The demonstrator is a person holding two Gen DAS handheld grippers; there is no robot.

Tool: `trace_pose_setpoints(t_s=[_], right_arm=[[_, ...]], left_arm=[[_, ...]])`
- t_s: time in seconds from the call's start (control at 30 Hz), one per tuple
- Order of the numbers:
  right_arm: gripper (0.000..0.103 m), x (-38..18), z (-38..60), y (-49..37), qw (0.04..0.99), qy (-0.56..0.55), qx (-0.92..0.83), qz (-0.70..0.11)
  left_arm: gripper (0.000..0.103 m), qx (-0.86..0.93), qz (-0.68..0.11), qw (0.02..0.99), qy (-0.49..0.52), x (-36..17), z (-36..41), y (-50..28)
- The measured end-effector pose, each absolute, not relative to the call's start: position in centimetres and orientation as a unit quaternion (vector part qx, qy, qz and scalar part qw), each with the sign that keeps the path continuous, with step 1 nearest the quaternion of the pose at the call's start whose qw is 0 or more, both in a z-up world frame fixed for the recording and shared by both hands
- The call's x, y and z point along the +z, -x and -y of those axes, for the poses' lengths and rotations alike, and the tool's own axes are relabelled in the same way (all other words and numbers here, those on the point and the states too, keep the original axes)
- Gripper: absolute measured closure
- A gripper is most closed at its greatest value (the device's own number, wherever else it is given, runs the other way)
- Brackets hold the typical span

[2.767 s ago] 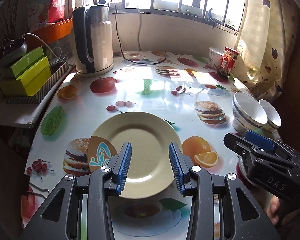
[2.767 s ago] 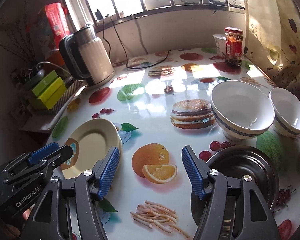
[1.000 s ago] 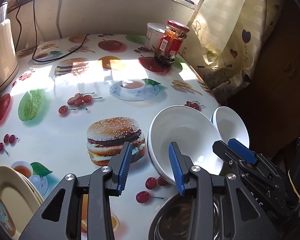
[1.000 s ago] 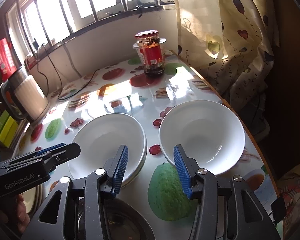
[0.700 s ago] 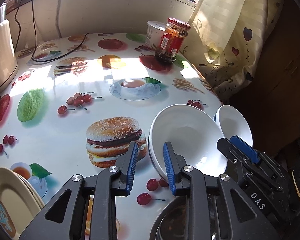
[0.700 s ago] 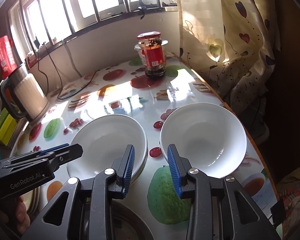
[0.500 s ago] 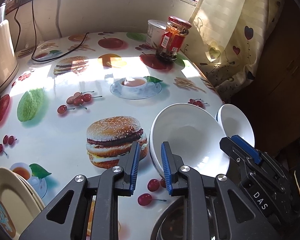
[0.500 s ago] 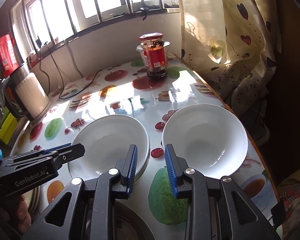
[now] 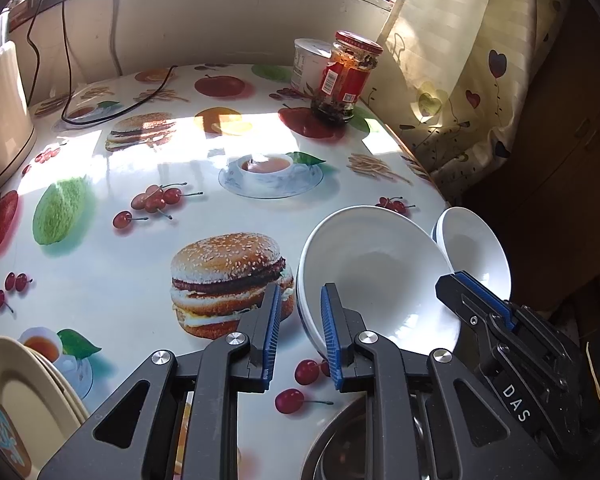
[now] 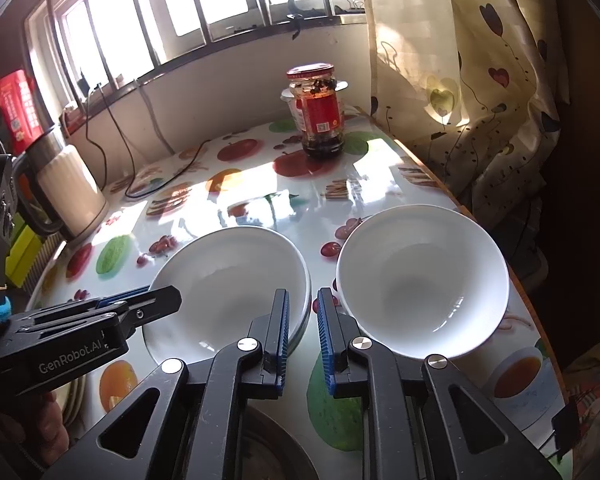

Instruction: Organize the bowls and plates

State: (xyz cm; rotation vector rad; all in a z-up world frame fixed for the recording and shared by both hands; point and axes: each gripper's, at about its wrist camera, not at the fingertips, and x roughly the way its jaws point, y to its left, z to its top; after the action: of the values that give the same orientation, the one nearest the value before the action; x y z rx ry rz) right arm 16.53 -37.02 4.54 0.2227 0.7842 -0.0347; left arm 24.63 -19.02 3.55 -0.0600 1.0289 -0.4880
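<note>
Two white bowls sit near the table's right edge. The larger bowl (image 9: 376, 268) (image 10: 228, 284) rests in another white bowl beneath it. The smaller bowl (image 9: 474, 248) (image 10: 422, 280) stands to its right. My left gripper (image 9: 300, 334) straddles the larger bowl's near-left rim, jaws narrowed but a gap shows on both sides. My right gripper (image 10: 302, 336) hovers over the gap between the two bowls, jaws narrowed and empty. Cream plates (image 9: 12, 404) are stacked at the lower left. A steel bowl (image 9: 340, 444) lies under the grippers.
A red-lidded jar (image 9: 346, 76) (image 10: 318, 112) and a white tub (image 9: 310, 62) stand at the back right. A kettle (image 10: 66, 192) with its cord stands back left. A curtain (image 10: 460, 80) hangs past the table's right edge (image 10: 488, 240).
Both grippers swung from the plate area to the bowls at the right. In the last second both pairs of jaws have been narrowing; the left now straddles the larger bowl's rim.
</note>
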Motion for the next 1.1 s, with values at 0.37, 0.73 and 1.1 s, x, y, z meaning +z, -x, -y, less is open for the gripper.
trace_pose_setpoints(t_s=[0.37,0.73,1.1], right_arm=[[0.092,4.6,36.9,-16.9,0.918,-0.108,-0.016,-0.382],[0.093,4.7,37.0,-17.0,0.918,-0.11,-0.016,-0.38],[0.094,5.8,36.9,-16.5,0.923,-0.113,-0.019,-0.366]], left_arm=[[0.09,-0.233,-0.485,0.843,0.025,3.5,19.4,-24.7],[0.091,-0.227,-0.485,0.844,0.026,3.6,19.1,-24.7],[0.091,-0.229,-0.476,0.849,0.027,4.6,18.9,-24.0]])
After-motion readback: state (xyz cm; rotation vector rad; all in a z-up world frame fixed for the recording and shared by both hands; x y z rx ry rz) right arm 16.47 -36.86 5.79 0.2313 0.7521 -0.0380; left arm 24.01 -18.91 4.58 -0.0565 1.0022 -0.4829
